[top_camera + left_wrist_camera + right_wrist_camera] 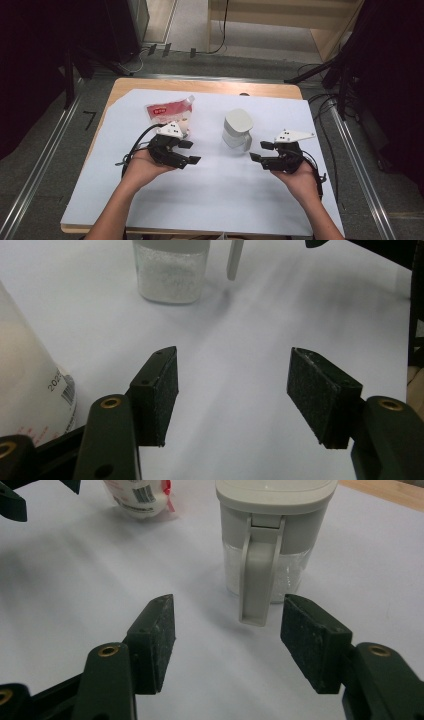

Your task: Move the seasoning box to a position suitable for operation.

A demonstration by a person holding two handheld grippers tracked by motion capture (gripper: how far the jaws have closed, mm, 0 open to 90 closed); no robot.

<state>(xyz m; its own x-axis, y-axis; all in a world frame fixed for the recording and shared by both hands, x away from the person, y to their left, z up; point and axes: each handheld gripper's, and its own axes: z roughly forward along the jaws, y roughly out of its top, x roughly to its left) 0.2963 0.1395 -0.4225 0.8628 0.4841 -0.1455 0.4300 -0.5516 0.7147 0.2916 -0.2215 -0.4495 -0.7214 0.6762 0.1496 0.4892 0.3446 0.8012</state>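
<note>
While your left tongs and right tongs gape empty, the jar stands between them, the pouch behind your left.

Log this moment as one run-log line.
left gripper: open, empty, beside pouch | right gripper: open, empty, facing lidded container | container: upright, white granules inside

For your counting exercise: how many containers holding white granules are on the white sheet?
2. The pouch lies toward the sheet's far left, just beyond the left gripper. The lidded canister stands near the middle, left of the right gripper. Nothing seems hidden.
</note>
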